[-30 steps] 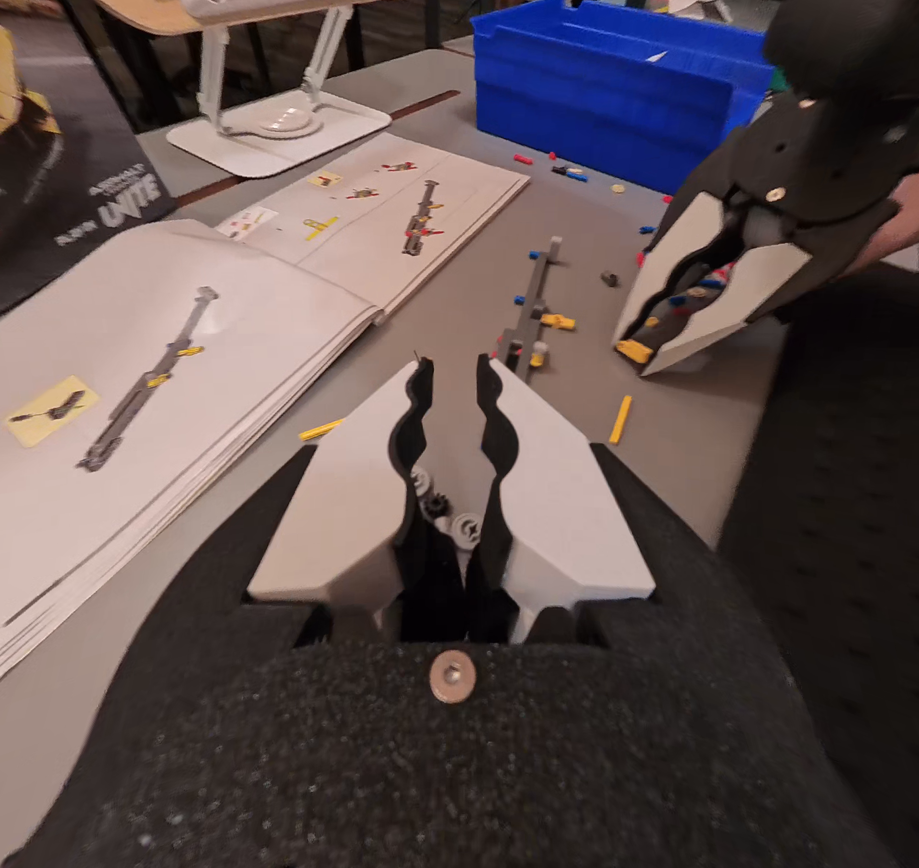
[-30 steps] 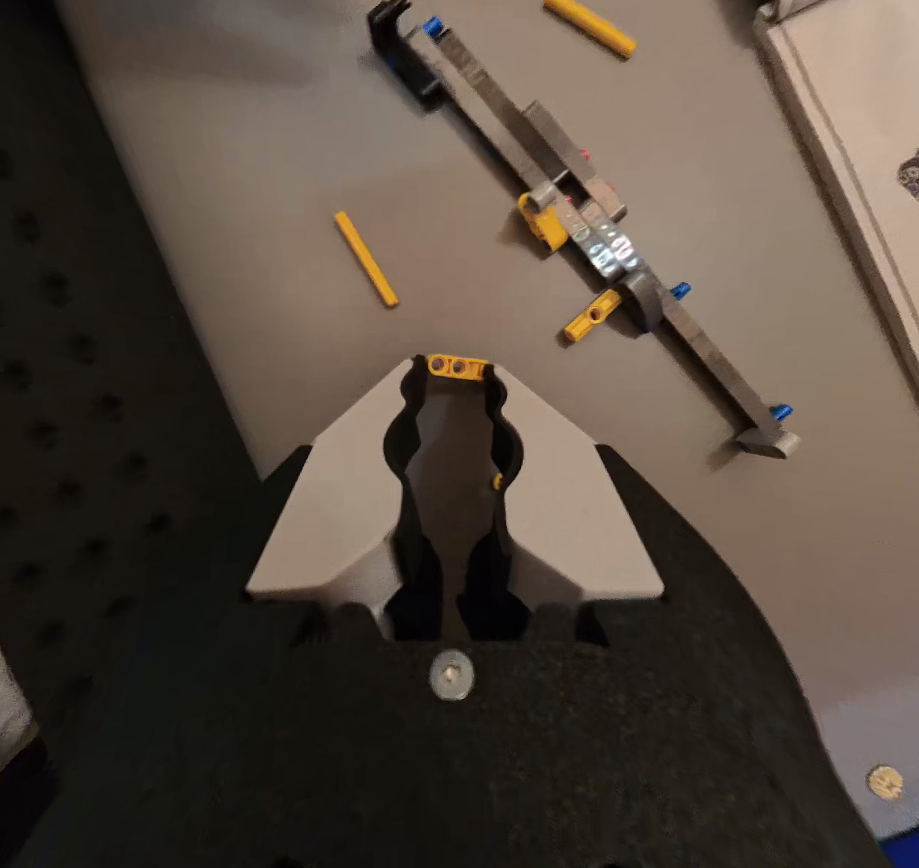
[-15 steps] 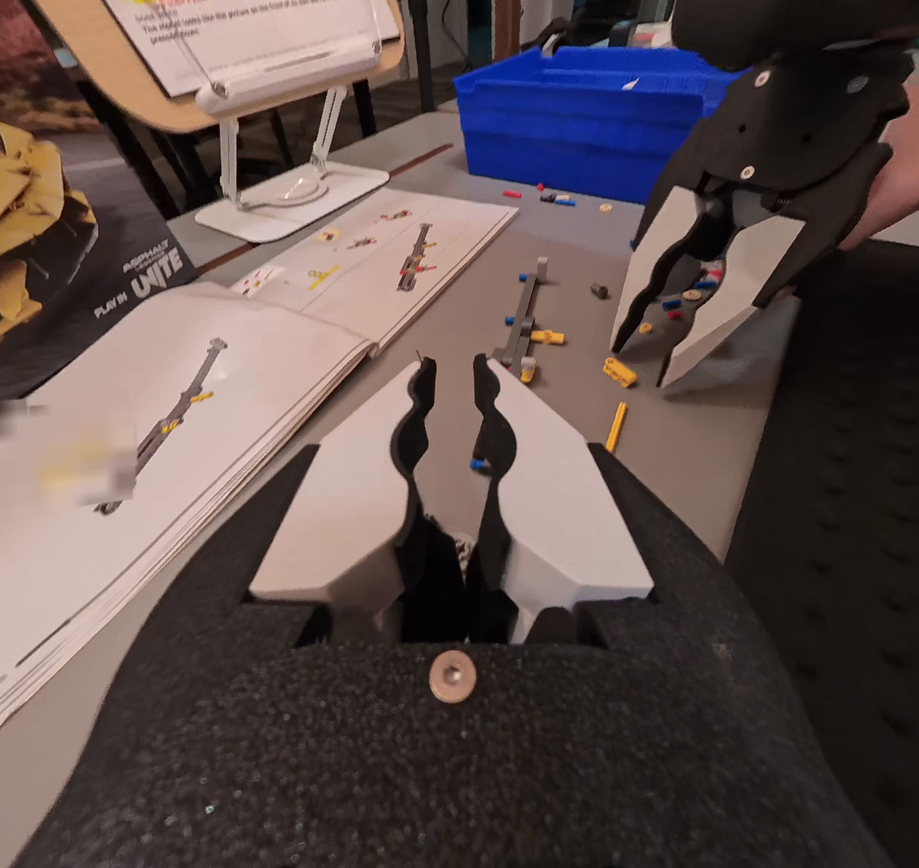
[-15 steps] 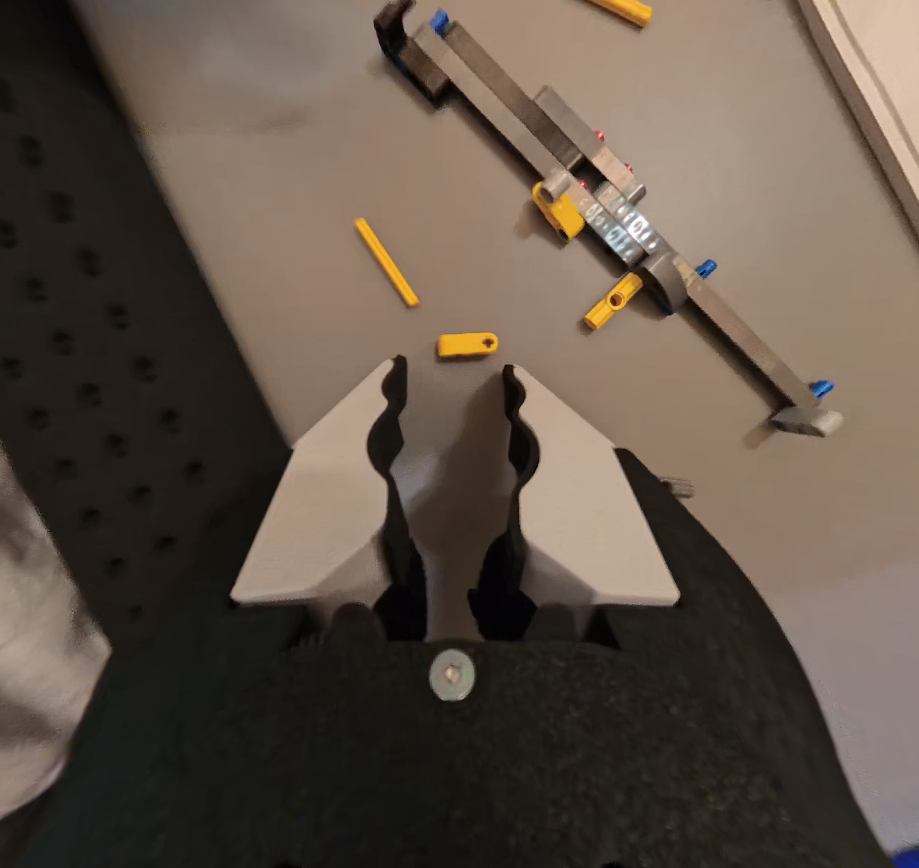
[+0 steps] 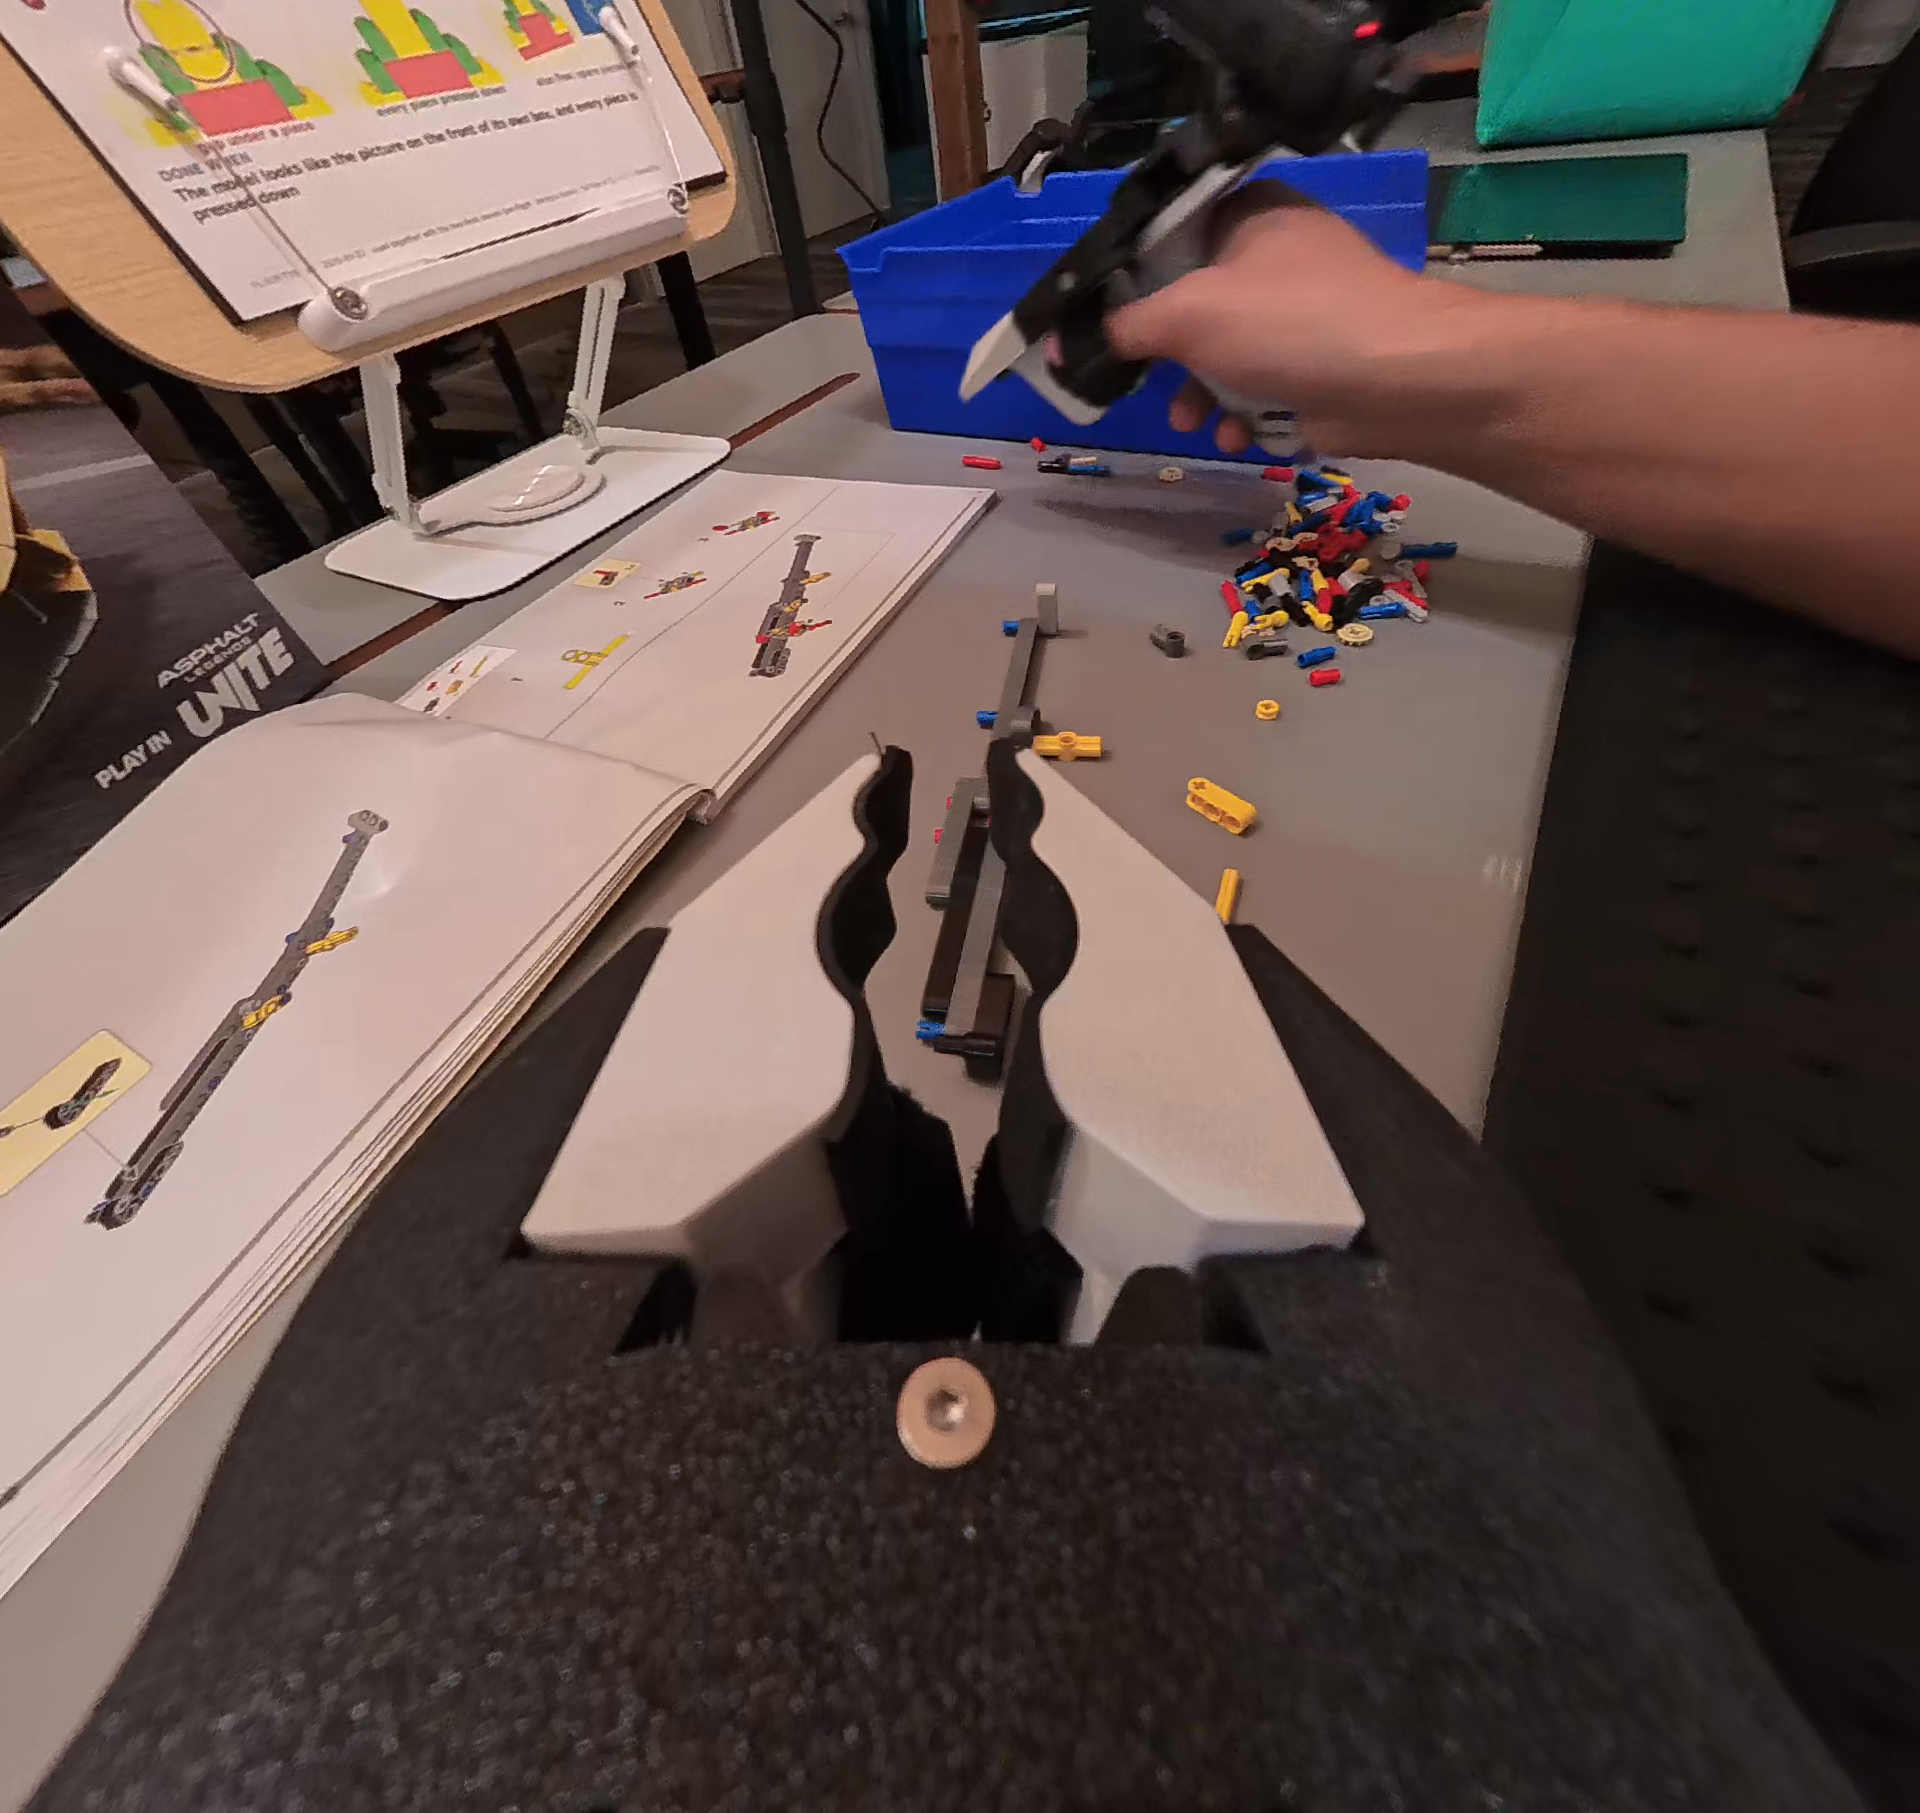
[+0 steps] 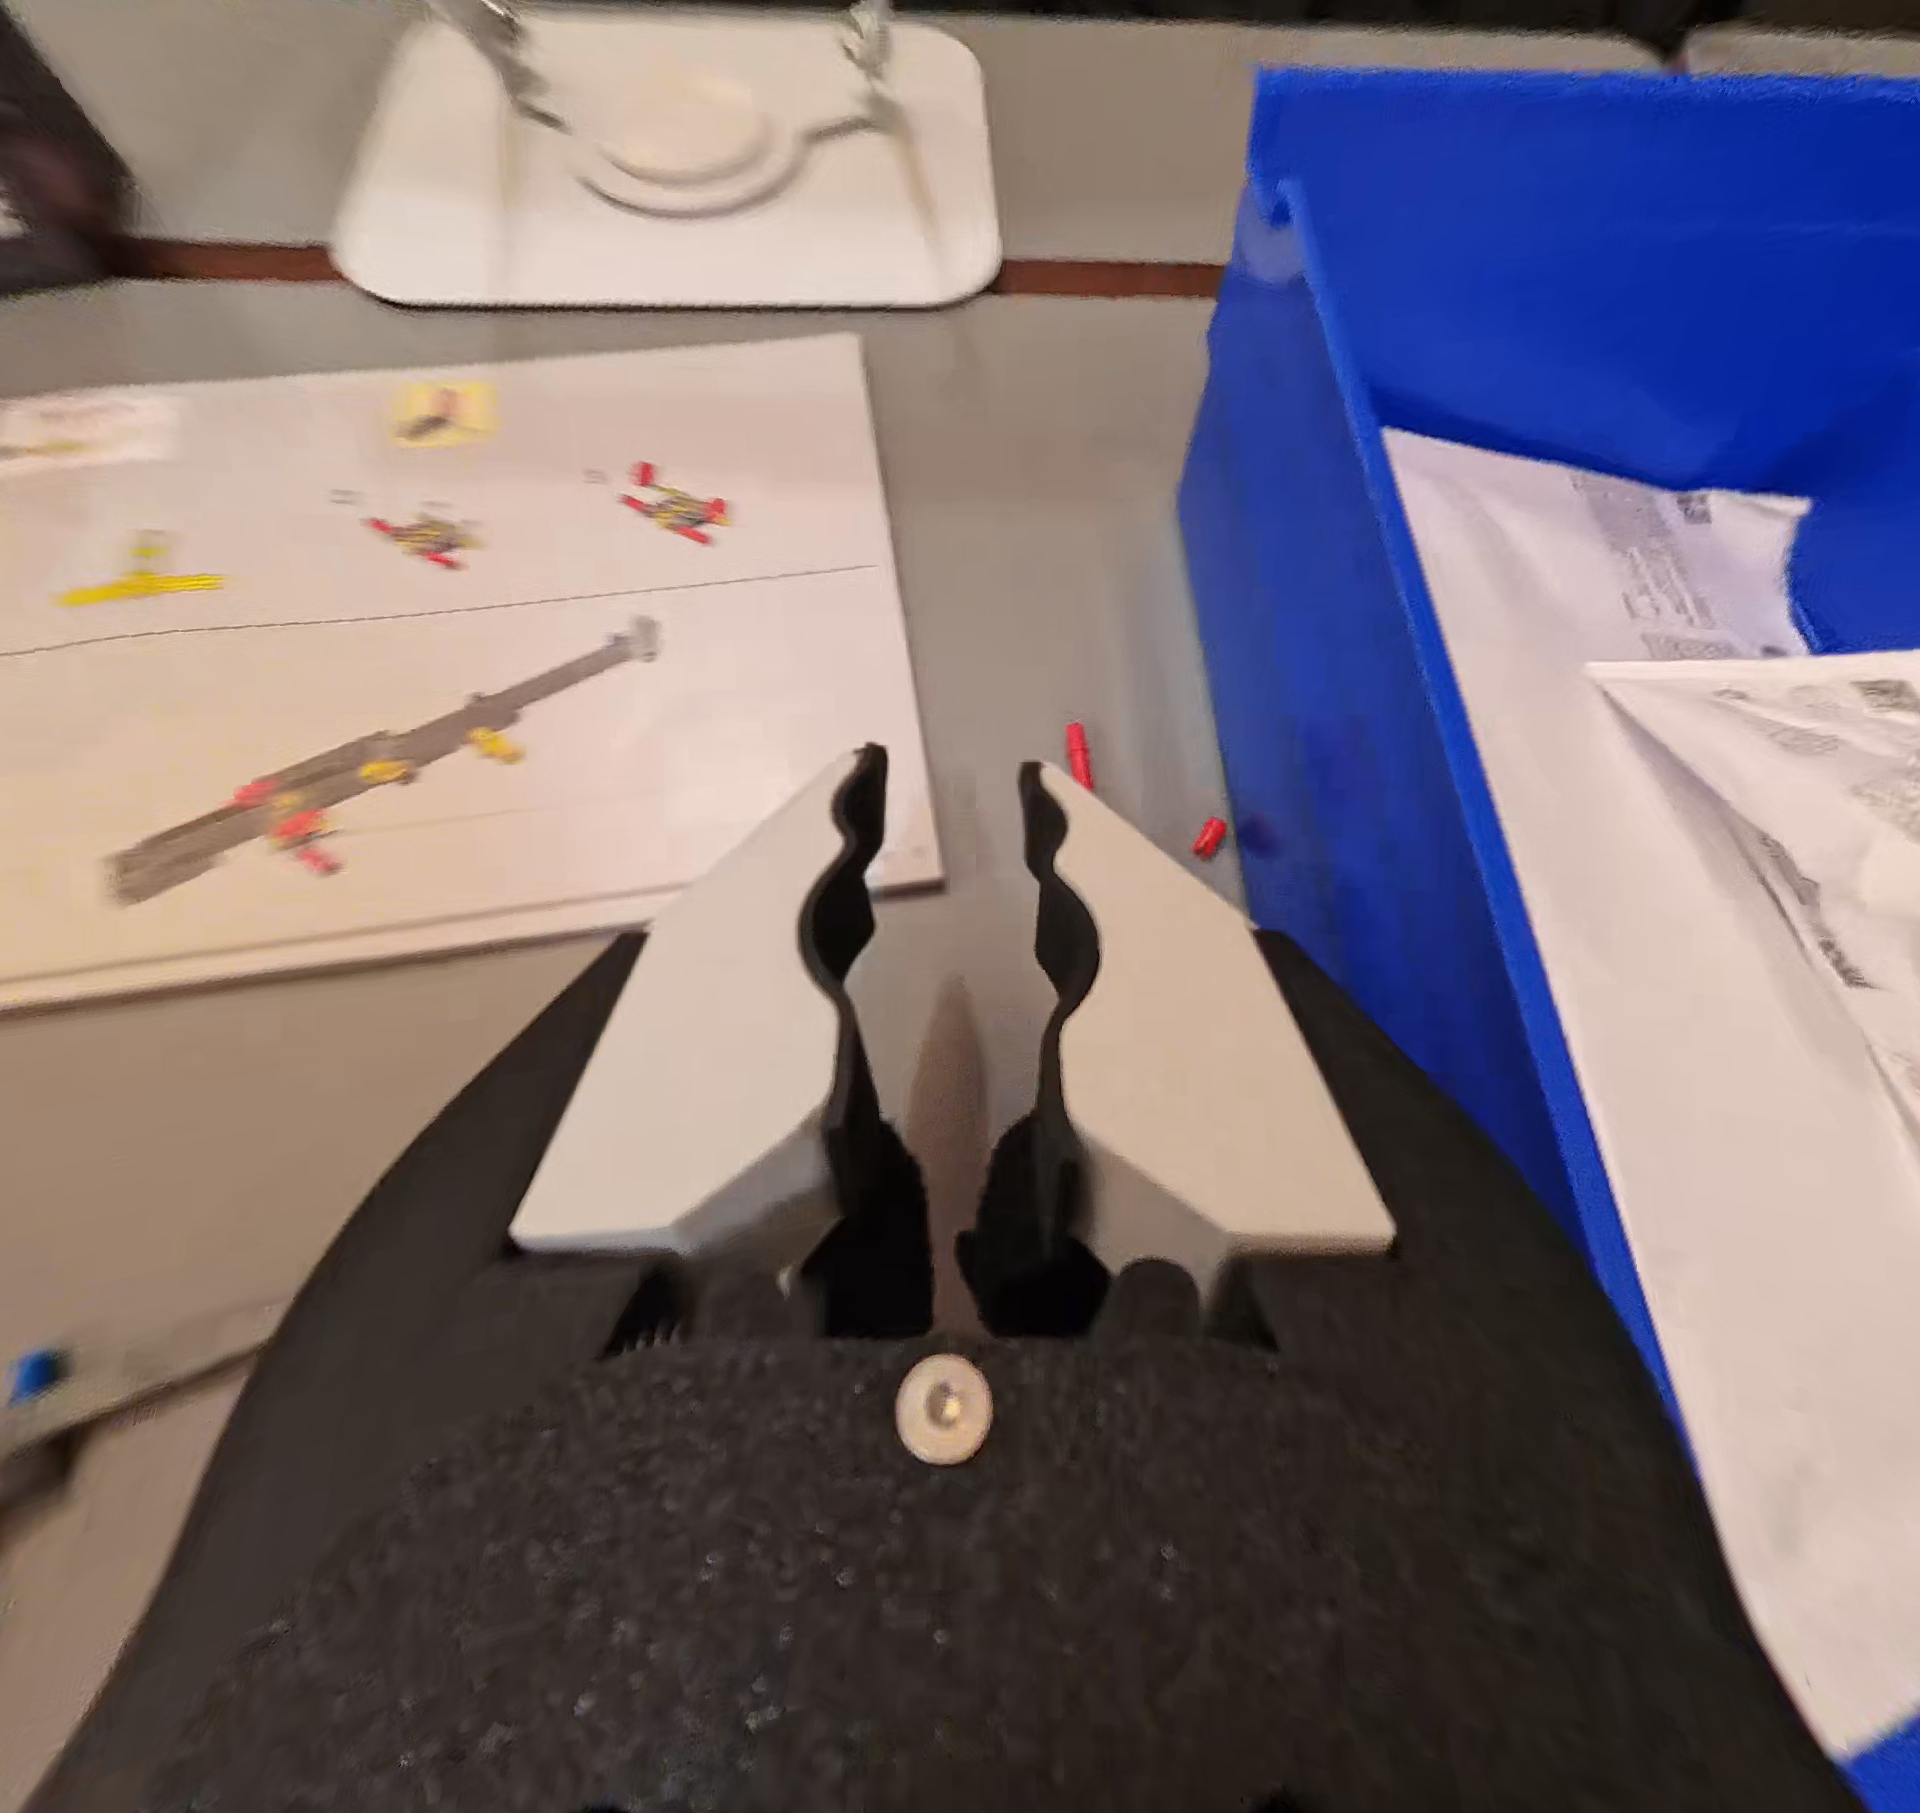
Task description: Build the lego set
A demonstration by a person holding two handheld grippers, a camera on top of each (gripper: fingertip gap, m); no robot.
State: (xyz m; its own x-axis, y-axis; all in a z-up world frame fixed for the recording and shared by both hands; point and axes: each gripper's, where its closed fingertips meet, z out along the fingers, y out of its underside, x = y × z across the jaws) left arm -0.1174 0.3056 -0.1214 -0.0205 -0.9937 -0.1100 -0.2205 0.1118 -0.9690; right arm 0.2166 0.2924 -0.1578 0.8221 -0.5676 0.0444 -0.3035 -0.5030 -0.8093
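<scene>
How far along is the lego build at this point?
Early. Done: one long grey beam assembly with blue pins and a yellow connector lies on the table. In hand: nothing; left gripper and right gripper are both open and empty. Left: the loose parts pile and a yellow connector remain unused.

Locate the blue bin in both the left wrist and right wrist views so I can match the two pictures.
Left wrist view: the blue bin sits at the far side of the table, upper centre, partly behind the right gripper.
Right wrist view: the blue bin fills the right side, close up, with printed papers inside.
Shared landmark: the white stand base, beyond the open instruction booklet.
</scene>
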